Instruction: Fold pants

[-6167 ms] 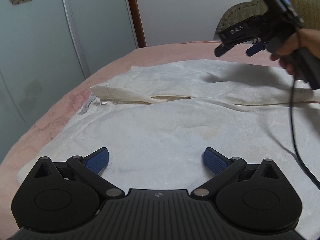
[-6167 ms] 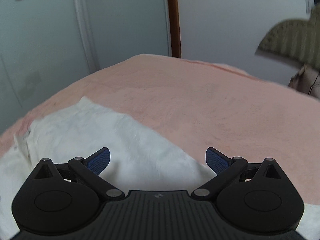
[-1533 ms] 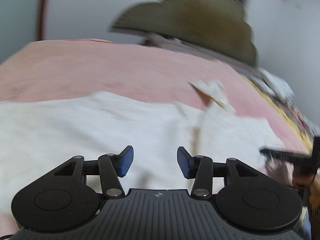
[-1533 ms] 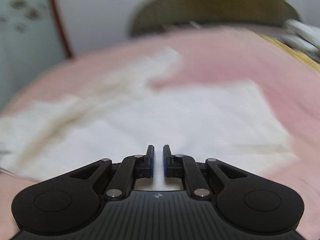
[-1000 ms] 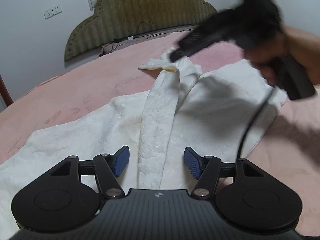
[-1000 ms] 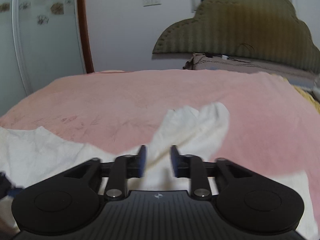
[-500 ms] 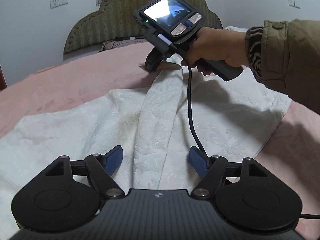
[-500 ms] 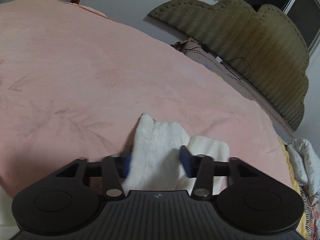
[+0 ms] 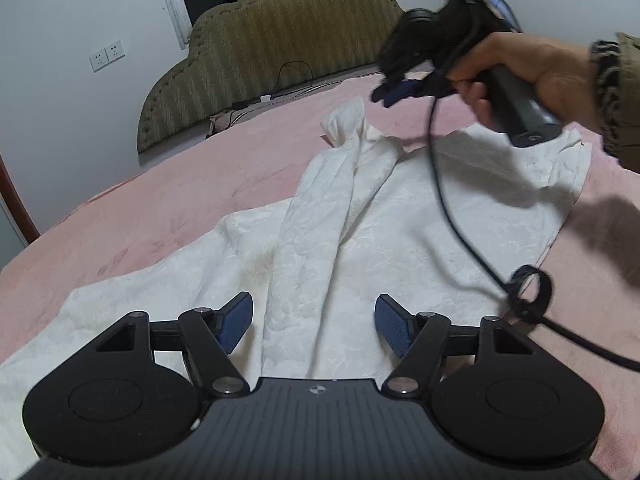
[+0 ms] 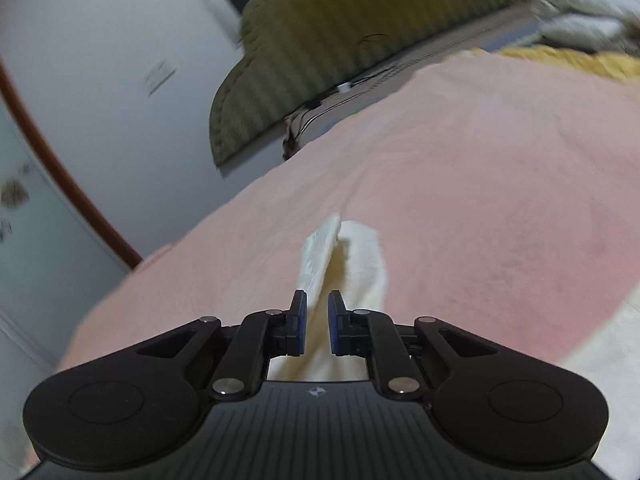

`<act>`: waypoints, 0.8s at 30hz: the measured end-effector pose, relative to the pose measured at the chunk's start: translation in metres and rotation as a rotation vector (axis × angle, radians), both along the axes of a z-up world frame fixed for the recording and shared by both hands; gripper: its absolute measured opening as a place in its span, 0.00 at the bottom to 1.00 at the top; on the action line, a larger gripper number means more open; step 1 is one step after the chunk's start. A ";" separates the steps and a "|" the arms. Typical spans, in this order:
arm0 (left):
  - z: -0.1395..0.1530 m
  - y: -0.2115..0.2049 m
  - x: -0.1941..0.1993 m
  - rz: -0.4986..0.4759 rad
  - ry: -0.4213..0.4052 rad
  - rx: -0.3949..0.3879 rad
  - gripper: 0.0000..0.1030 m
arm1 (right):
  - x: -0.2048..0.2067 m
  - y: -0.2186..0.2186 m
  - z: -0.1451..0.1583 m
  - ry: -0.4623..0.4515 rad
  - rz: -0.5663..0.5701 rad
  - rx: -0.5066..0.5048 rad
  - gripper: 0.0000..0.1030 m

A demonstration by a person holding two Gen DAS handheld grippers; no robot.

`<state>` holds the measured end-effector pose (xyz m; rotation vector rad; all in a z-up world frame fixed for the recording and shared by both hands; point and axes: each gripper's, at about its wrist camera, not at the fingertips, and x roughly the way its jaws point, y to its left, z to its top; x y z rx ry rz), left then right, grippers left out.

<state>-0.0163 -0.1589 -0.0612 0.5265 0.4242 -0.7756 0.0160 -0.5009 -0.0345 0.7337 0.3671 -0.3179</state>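
- Nearest the left wrist camera, the left gripper [image 9: 316,320] is being held low over the pants [image 9: 440,240]. Its jaws are being closed about a raised lengthwise ridge [image 9: 304,272] of the white cloth, and the pads are not yet being pressed on it.
- Across the middle, the pants are being left spread on the pink bed cover [image 9: 200,184]. One leg is lying flat to the right, and the ridge is running away towards a crumpled end [image 9: 346,118].
- Farther off, the right gripper [image 9: 394,94] is being carried by a hand [image 9: 520,68] just above that end, clenched. Cloth is being glimpsed through its narrow gap in its own view, but whether any is pinched cannot be told.
- By judgement, the cloth is being gathered for a first fold. The next move is calling for both ends of the ridge to be gripped firmly and carried across together.
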 end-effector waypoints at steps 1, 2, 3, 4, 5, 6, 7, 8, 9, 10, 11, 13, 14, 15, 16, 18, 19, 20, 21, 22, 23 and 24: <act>0.000 -0.002 0.000 -0.002 0.002 0.002 0.69 | -0.009 -0.008 -0.003 -0.003 -0.012 0.021 0.11; 0.000 -0.004 0.002 -0.004 0.005 0.004 0.67 | -0.016 -0.014 -0.007 0.003 -0.019 0.036 0.11; -0.001 -0.006 0.004 -0.002 0.009 0.006 0.66 | -0.020 -0.020 -0.012 0.010 -0.009 0.051 0.11; -0.001 -0.008 0.005 0.002 0.014 0.005 0.66 | -0.022 -0.023 -0.017 0.001 0.016 0.071 0.11; -0.001 -0.009 0.007 0.008 0.022 0.002 0.66 | -0.023 -0.024 -0.020 -0.013 0.031 0.097 0.11; -0.001 -0.009 0.010 0.017 0.033 -0.003 0.66 | -0.023 -0.024 -0.022 -0.030 0.037 0.115 0.12; -0.001 -0.009 0.013 0.028 0.046 -0.010 0.67 | -0.020 -0.025 -0.023 -0.052 0.052 0.135 0.12; -0.001 -0.008 0.014 0.037 0.058 -0.016 0.67 | -0.016 -0.025 -0.025 -0.070 0.068 0.156 0.13; -0.002 -0.008 0.014 0.043 0.065 -0.021 0.69 | -0.010 -0.023 -0.025 -0.086 0.078 0.177 0.14; -0.003 -0.007 0.013 0.049 0.063 -0.025 0.70 | -0.004 -0.022 -0.026 -0.096 0.091 0.191 0.14; -0.003 -0.006 0.012 0.055 0.057 -0.026 0.73 | 0.001 -0.018 -0.027 -0.092 0.104 0.193 0.14; -0.004 -0.005 0.012 0.066 0.045 -0.024 0.76 | 0.016 -0.013 -0.029 -0.053 0.106 0.185 0.15; -0.004 -0.005 0.012 0.068 0.040 -0.023 0.78 | 0.020 -0.011 -0.032 -0.036 0.105 0.196 0.15; -0.004 -0.005 0.012 0.071 0.038 -0.022 0.79 | 0.024 -0.012 -0.034 -0.027 0.099 0.210 0.15; -0.004 -0.005 0.012 0.075 0.037 -0.022 0.80 | 0.026 -0.011 -0.036 -0.031 0.091 0.228 0.15; -0.004 -0.005 0.014 0.084 0.043 -0.025 0.84 | 0.031 -0.014 -0.040 -0.053 0.083 0.264 0.15; -0.004 -0.004 0.014 0.088 0.049 -0.028 0.85 | 0.033 -0.016 -0.041 -0.062 0.076 0.276 0.17; -0.004 -0.004 0.016 0.091 0.055 -0.030 0.87 | 0.034 -0.018 -0.043 -0.072 0.068 0.289 0.20; -0.004 -0.003 0.017 0.095 0.060 -0.033 0.88 | 0.037 -0.020 -0.044 -0.078 0.063 0.300 0.35; -0.004 -0.003 0.018 0.097 0.064 -0.035 0.88 | 0.040 -0.023 -0.045 -0.084 0.056 0.310 0.57; -0.004 -0.003 0.018 0.099 0.068 -0.037 0.89 | 0.041 -0.024 -0.046 -0.103 0.049 0.319 0.64; -0.004 -0.003 0.019 0.100 0.071 -0.038 0.90 | 0.043 -0.025 -0.045 -0.132 0.049 0.325 0.69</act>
